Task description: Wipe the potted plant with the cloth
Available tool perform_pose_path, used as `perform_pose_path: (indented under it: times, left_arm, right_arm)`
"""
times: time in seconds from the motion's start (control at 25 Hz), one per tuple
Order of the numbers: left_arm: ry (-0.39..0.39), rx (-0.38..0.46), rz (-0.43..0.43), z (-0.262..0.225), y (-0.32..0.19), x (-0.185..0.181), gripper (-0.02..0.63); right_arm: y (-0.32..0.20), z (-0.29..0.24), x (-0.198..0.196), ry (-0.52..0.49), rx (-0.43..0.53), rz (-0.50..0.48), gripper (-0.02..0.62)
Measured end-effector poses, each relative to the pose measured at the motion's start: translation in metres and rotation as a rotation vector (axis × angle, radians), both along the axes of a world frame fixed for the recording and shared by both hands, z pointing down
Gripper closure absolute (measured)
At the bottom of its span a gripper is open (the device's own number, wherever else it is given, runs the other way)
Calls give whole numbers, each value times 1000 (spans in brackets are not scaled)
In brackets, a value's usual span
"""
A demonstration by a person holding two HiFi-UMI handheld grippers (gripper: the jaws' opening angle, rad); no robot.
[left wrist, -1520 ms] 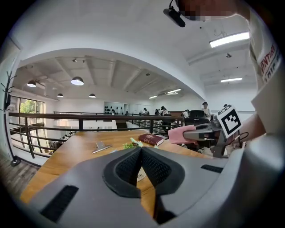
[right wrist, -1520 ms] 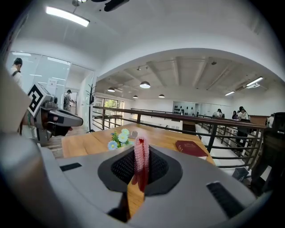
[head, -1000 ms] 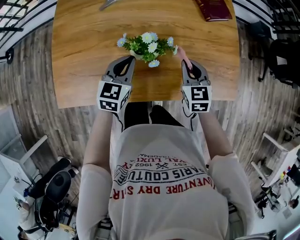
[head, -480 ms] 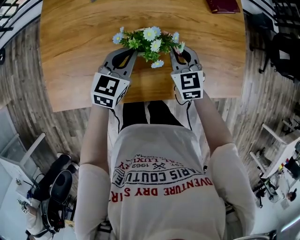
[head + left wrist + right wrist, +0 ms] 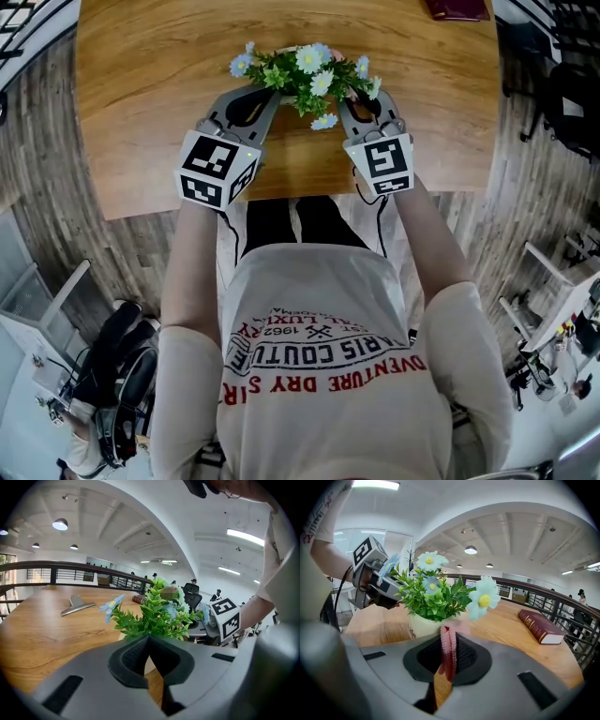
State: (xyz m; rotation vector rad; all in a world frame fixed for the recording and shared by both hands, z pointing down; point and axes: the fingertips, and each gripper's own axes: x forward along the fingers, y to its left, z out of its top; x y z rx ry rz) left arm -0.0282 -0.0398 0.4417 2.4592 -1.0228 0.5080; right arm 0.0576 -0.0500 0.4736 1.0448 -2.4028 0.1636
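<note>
A potted plant (image 5: 305, 77) with green leaves and pale blue and white flowers stands on the wooden table (image 5: 141, 103). Its white pot (image 5: 423, 625) shows in the right gripper view. My left gripper (image 5: 272, 96) is shut and empty, its tip at the plant's left side and close to the leaves (image 5: 157, 616). My right gripper (image 5: 350, 99) sits at the plant's right side, shut on a pink cloth (image 5: 449, 653) that stands up between its jaws, just before the pot. The cloth's top edge is close under a pale blue flower (image 5: 483, 598).
A dark red book (image 5: 541, 626) lies at the table's far right. A metal clip (image 5: 77, 605) lies further back on the left. The table's near edge (image 5: 300, 197) runs just under both grippers. A black railing (image 5: 553, 599) stands beyond the table.
Both grippers have moved forward to the plant's two sides. The right one, with the cloth, came in more, from clear of the flowers to right beside them.
</note>
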Motion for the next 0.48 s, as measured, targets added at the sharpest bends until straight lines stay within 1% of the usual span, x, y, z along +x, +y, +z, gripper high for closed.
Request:
perform_pose_path:
  times: [0.08,0.2,0.48]
  left_arm:
    - [1,-9,15,-1,0,1,591]
    - [31,-24,15,-2,-1,2,591]
    - [59,-25,27,-1,-2,4,592]
  right_arm:
    - [2,-1,0,-15,-9,-12,551]
    - [7,-2,-1,-27,-19,-26,551]
    - [19,0,-7,-36,-39,-46,551]
